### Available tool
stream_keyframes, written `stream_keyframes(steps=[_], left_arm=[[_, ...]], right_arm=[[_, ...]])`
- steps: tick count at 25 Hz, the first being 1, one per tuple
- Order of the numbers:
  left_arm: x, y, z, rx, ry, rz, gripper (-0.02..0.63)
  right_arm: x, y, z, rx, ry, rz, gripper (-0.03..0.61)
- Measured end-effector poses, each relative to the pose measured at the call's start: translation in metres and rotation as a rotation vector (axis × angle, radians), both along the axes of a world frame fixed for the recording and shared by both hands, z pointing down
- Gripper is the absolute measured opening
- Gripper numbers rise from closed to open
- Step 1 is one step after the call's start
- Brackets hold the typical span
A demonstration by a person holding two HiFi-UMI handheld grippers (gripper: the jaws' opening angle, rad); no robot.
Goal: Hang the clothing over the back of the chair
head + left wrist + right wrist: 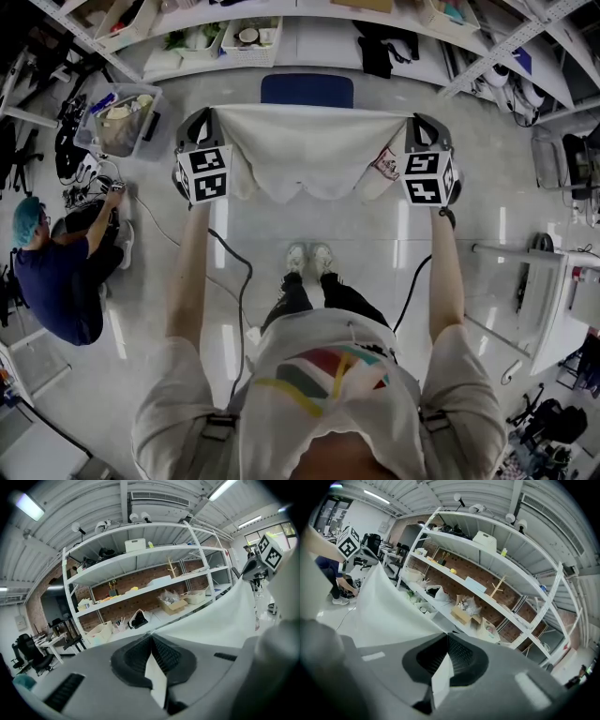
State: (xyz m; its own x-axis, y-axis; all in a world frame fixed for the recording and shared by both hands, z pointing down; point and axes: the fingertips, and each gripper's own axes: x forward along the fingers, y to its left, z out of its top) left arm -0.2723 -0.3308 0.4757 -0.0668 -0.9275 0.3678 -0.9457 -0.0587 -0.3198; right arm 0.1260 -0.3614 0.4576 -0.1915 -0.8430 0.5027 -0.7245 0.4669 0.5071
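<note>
clamping garment (309, 150), left hand-held gripper (202, 122), right hand-held gripper (421, 124), chair (307, 90) only in head view

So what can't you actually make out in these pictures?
- Chair: the head view shows only a blue strip. The cloth stretched in front covers the rest.
- Label on the cloth: head view, print too small to read.
- Cloth's lower edge: both gripper views cut it off behind the gripper bodies.
</note>
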Motion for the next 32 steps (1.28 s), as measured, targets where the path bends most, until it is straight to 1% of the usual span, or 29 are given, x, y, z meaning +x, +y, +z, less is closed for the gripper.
stream_keyframes(steps=[12,18,32], left_arm=[[0.001,0.009,0.035,-0.060,0.003,-0.008,0.017],[0.000,0.016,0.056,-0.098,0.007,-0.013,0.017],[0.004,0.034,0.098,-0.184,0.015,-0.014,0.017]], right_arm=[[0.001,0.007,0.038,-0.067,0.003,0.010,0.006],[0.000,0.012,0.059,-0.099,0.023,0.005,0.006],[0.004,0.020,0.100,-0.179,0.007,0.026,0.006]])
